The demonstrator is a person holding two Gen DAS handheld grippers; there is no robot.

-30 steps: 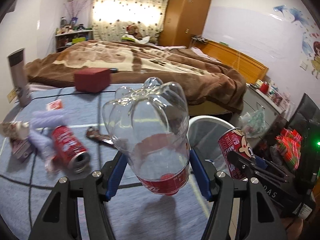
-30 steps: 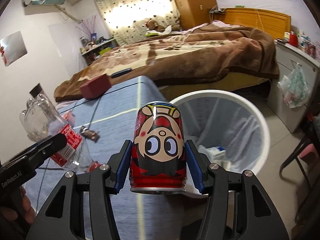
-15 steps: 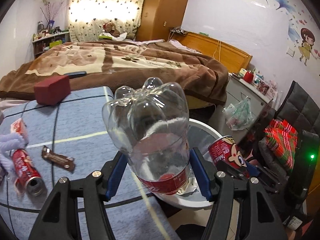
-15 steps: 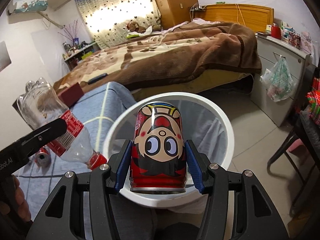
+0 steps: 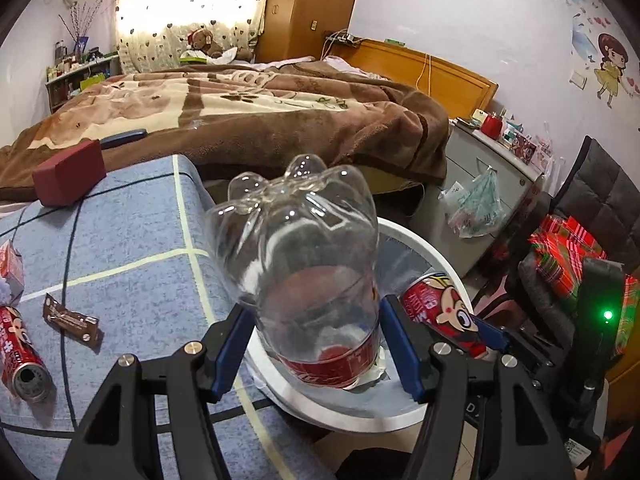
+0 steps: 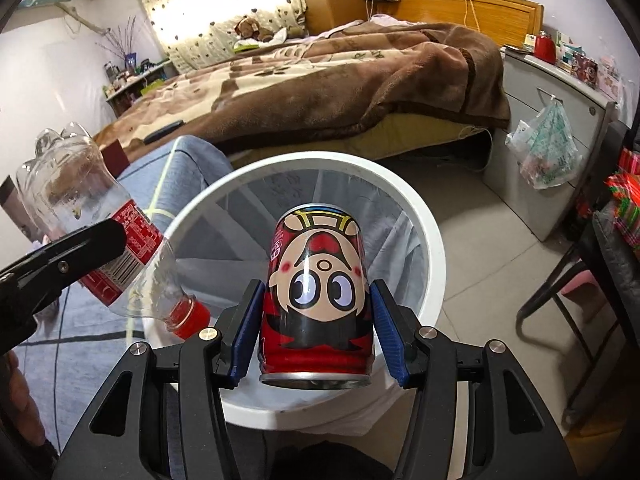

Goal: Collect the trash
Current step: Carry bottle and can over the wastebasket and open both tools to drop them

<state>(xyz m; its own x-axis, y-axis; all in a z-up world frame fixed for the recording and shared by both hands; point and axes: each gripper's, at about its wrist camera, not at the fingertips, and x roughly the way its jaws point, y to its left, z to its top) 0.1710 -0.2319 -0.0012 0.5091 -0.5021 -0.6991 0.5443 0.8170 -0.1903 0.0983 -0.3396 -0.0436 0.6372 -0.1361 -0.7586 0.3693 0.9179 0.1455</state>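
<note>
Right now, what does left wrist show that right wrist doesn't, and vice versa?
Only left wrist: a second red can and a brown wrapper lying on the blue cloth.

Only right wrist: the bottle's red cap pointing down at the bin's rim, and the bin's lined interior.

Both: the clear bottle in the left hand-held gripper, the cartoon can in the right hand-held gripper, the white bin, the bed.

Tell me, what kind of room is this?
It looks like a bedroom in someone's home. There is a big bed with a brown blanket, a teddy bear near the curtained window, and a tall wooden wardrobe.
</note>
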